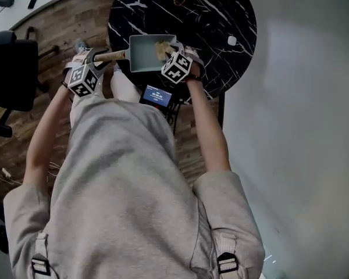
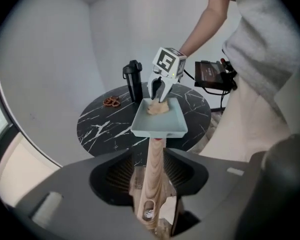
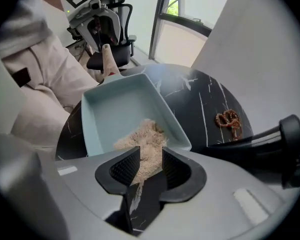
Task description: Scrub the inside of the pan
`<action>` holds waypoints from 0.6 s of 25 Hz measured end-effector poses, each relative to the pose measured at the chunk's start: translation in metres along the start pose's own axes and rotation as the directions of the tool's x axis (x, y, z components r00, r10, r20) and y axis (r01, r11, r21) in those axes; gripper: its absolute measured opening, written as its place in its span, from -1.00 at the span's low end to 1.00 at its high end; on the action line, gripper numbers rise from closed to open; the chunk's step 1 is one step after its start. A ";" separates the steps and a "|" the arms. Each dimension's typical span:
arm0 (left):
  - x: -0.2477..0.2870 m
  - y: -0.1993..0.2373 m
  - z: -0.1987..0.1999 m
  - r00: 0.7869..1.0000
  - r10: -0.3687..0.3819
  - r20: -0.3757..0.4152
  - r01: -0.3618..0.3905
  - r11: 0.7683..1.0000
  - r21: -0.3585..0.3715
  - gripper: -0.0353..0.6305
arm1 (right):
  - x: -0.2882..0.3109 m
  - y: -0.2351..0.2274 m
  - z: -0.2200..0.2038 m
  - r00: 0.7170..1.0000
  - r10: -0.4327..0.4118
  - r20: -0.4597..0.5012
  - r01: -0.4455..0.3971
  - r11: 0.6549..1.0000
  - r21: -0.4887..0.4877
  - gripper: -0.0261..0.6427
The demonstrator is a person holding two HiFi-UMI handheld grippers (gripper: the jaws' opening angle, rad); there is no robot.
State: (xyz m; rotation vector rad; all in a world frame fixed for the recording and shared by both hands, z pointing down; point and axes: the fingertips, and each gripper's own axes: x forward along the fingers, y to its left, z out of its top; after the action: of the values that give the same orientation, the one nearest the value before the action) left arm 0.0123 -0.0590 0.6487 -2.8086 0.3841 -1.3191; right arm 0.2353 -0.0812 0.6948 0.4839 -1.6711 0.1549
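- Pale blue-green rectangular pan point(image 1: 144, 56) sits flat on the black marble-look round table point(image 1: 221, 16), near the edge closest to the person. Its wooden handle point(image 2: 155, 179) pokes off toward the left side.
- Tan fibrous scrubber point(image 3: 142, 141) lies inside the pan, on the floor at the end away from the handle.
- Left gripper point(image 2: 151, 173): claw spread. The handle runs between the pads with a gap showing beside it, so nothing is clamped and the pan's weight is on the table.
- Right gripper point(image 3: 146, 170): claw spread too. The scrubber's near end sits between the pads but they aren't squeezing it. The tool is lowered over the pan's far end.
- Pan interior looks clean and dry in all three views, with no suds, residue or streaks I can make out.
- Progress, my read: both tools are in the right place for scrubbing, but neither is holding anything. So this is either before gripping or after letting go; the pictures can't settle which.
- If work is left: pinch the scrubber, steady the handle, rub across floor and walls.
- Elsewhere on the table: a brown knotted cord point(image 3: 229, 120) and a dark bottle point(image 2: 134, 80), both well apart from the pan.
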 end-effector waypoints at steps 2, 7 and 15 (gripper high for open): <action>0.007 -0.003 -0.007 0.999 -0.017 -0.030 0.017 1.000 0.018 -0.40 | 0.002 -0.004 0.003 1.000 0.004 0.015 -0.004 1.000 -0.005 -0.47; 0.021 -0.008 -0.012 0.996 -0.057 -0.072 0.060 0.997 0.038 -0.36 | 0.002 0.007 0.018 0.996 0.074 0.051 -0.074 0.997 0.006 -0.45; 0.039 -0.015 -0.016 0.984 -0.117 -0.137 0.125 0.991 0.051 -0.35 | 0.027 0.012 0.016 0.995 0.093 -0.024 -0.094 0.994 -0.049 -0.44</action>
State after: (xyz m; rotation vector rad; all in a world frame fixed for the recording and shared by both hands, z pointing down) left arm 0.0275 -0.0517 0.6905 -2.7429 0.1750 -1.5210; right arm 0.2138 -0.0820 0.7209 0.3649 -1.6736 0.1860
